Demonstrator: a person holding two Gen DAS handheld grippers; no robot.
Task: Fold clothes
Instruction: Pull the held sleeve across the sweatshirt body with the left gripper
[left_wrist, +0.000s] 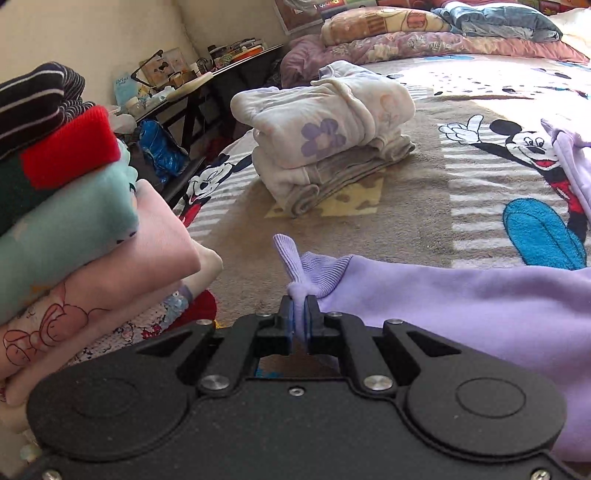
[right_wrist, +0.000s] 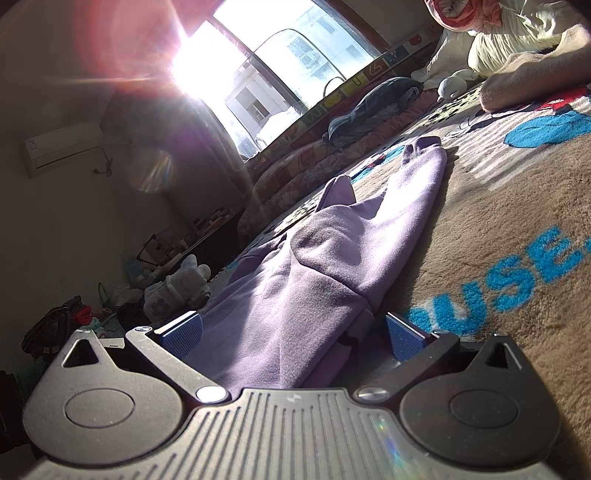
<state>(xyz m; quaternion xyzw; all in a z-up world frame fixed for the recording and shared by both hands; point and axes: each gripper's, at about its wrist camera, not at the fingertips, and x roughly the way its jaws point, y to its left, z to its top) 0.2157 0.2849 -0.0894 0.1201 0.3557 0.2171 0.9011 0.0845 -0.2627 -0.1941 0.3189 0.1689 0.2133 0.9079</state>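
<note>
Left wrist view shows our left gripper (left_wrist: 300, 314) pinching the ribbed cuff (left_wrist: 314, 273) of the lilac garment (left_wrist: 461, 306), which trails off to the right across the cartoon blanket (left_wrist: 424, 206) on the bed. Our right gripper (right_wrist: 293, 328) stands spread, its blue pads (right_wrist: 183, 334) either side of the garment's near end. The cloth's long axis runs straight ahead from it, so we judge the right gripper better placed for the fold.
</note>
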